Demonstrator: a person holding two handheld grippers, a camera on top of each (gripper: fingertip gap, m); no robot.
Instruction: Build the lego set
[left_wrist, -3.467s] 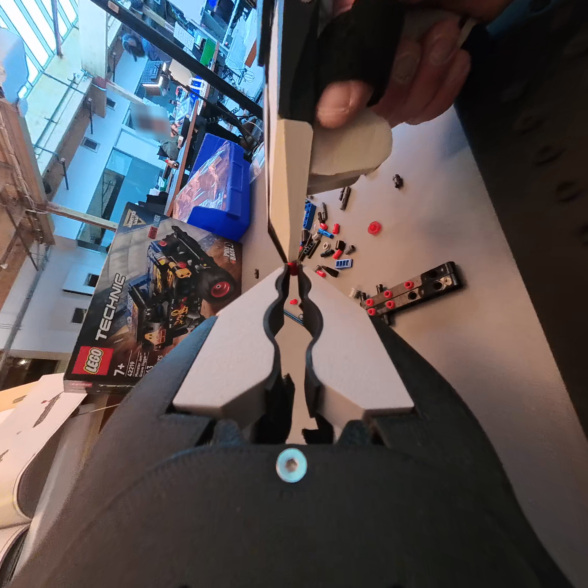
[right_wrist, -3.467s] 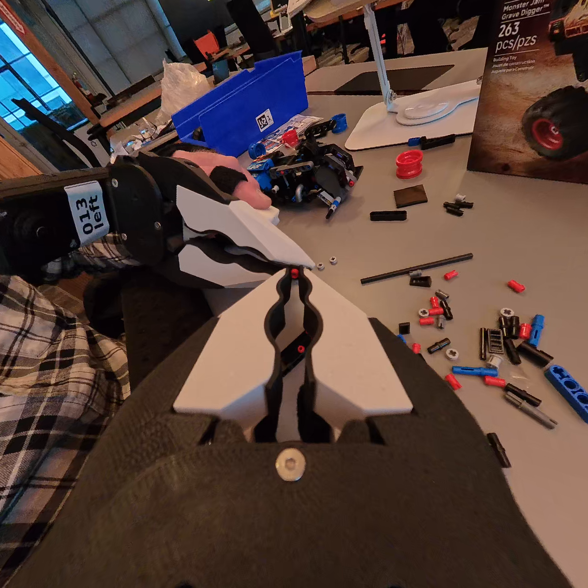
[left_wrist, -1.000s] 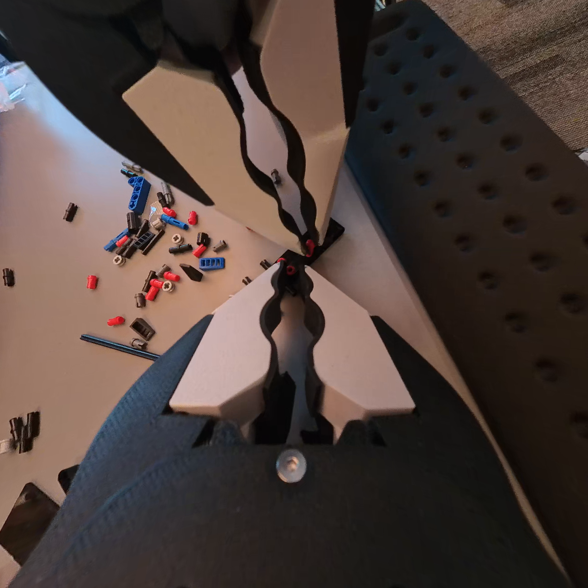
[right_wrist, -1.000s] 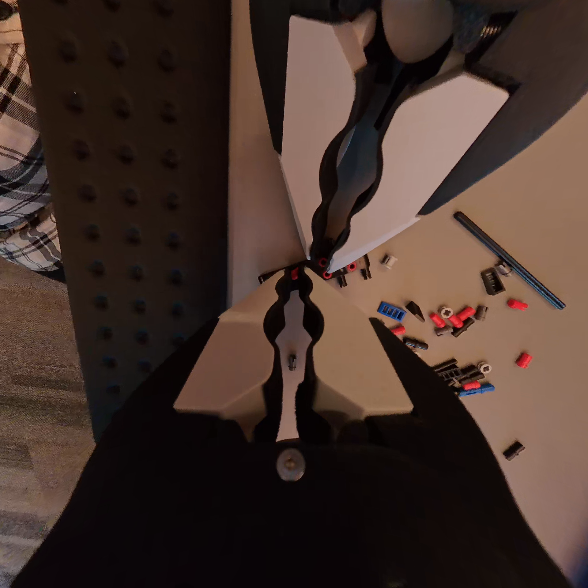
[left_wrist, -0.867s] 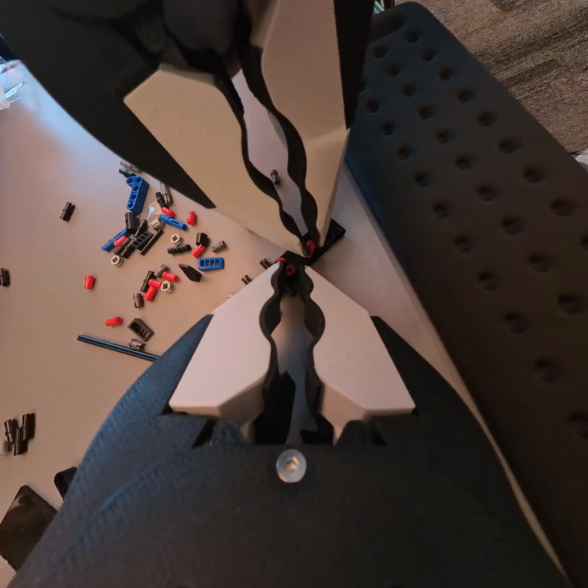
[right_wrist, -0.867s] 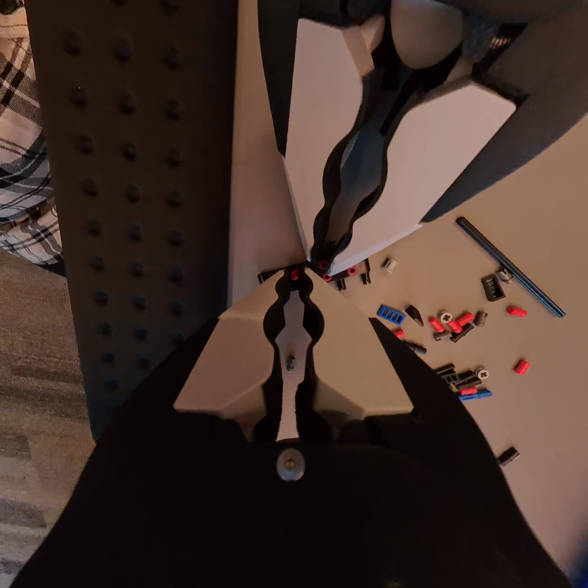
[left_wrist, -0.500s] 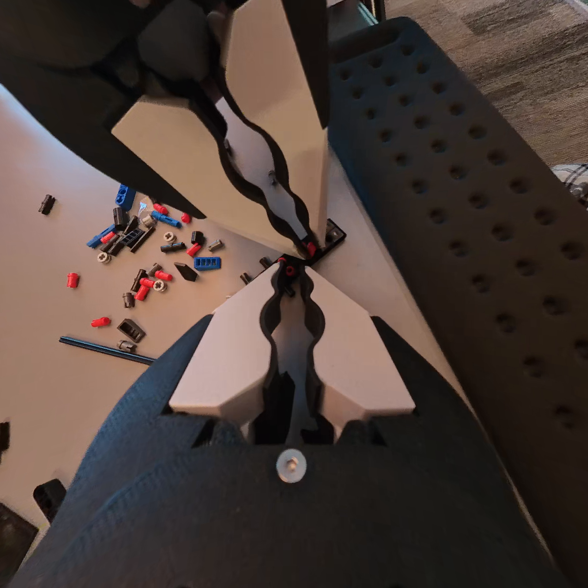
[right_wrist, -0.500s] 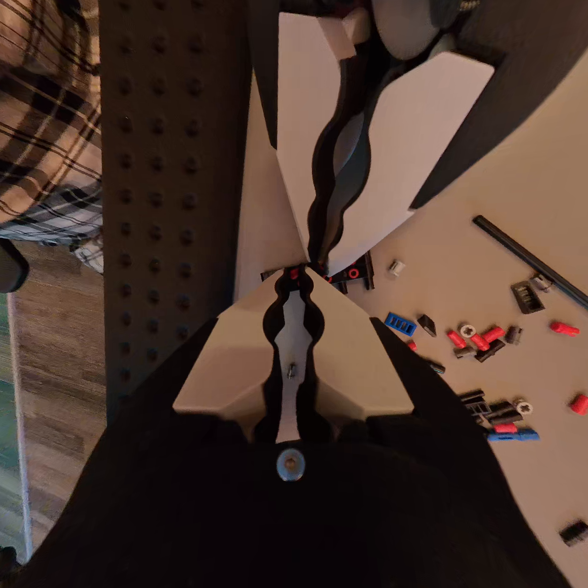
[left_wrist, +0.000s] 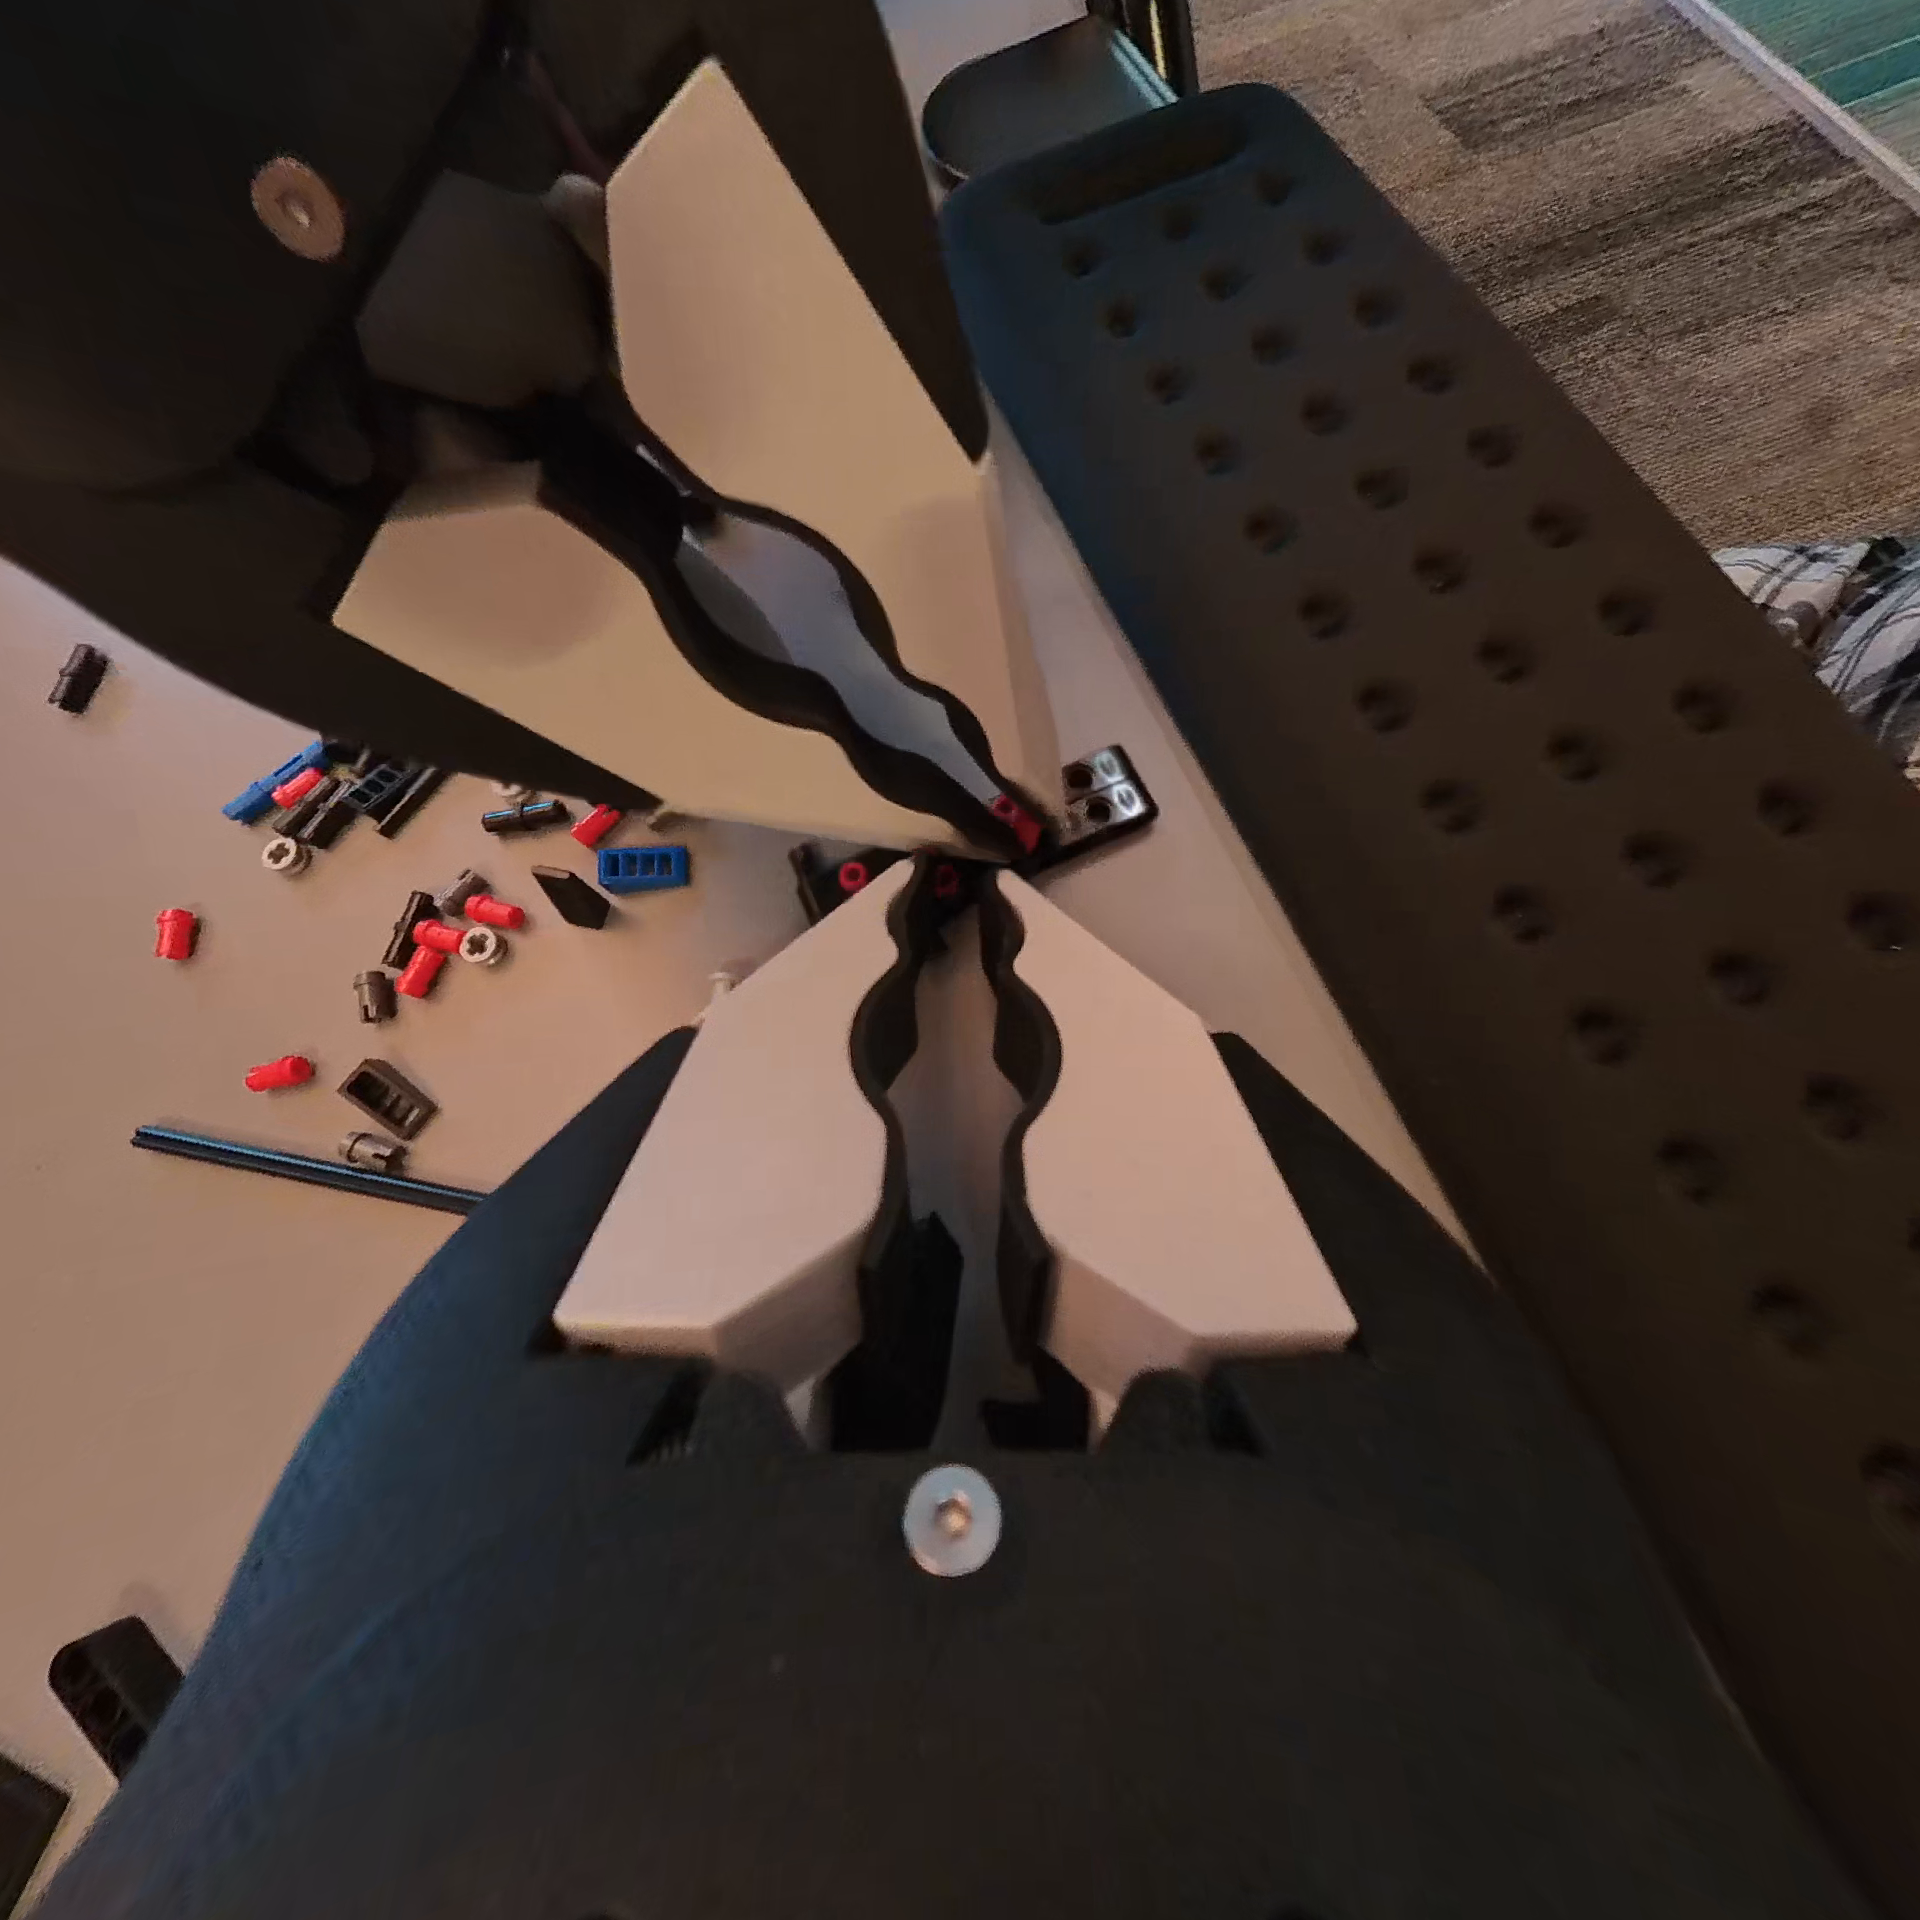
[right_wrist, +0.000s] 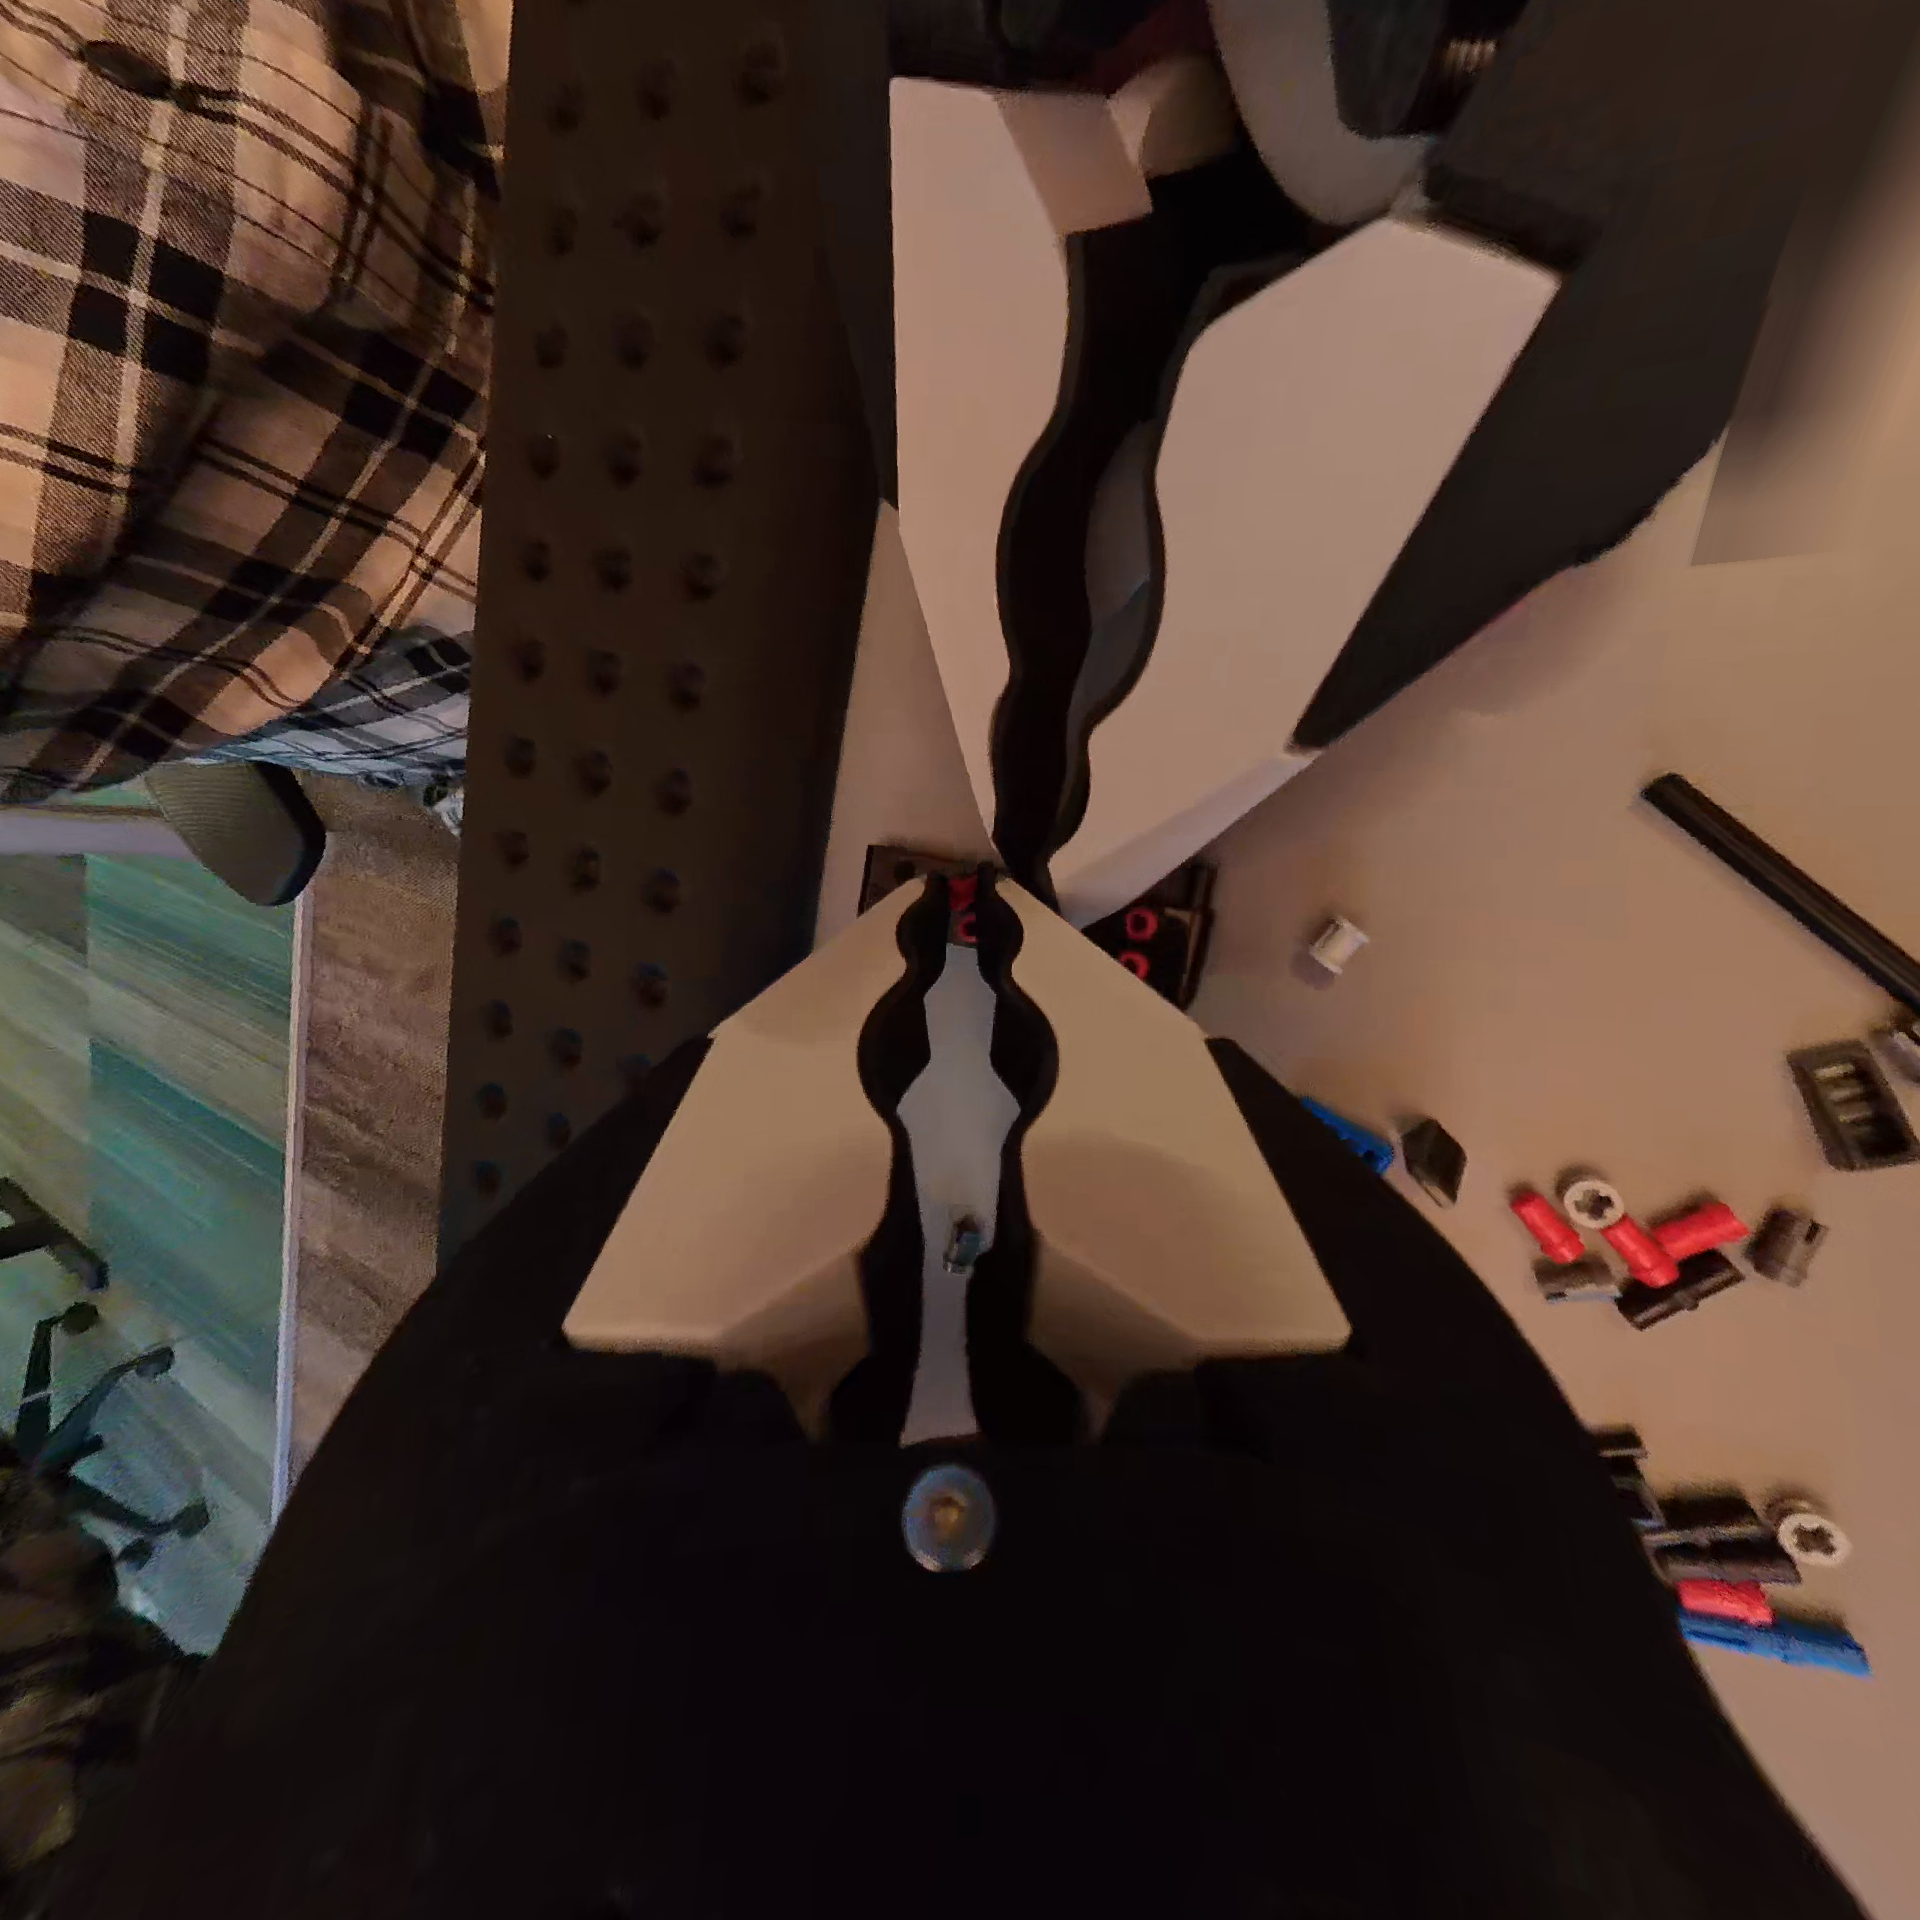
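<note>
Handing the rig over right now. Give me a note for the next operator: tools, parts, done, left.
Left tool: shut, apparently clamping the black beam against the table near its edge.
Right tool: shut on a red pin, tip to tip with the left tool at the beam.
Parts: loose red, blue and black pieces and a long black axle lie spread on the table.
Done: the beam already carries several red pins.
Left: this pin looks not yet seated. Probably push it into a free hole, then go on with the loose pieces.
</note>
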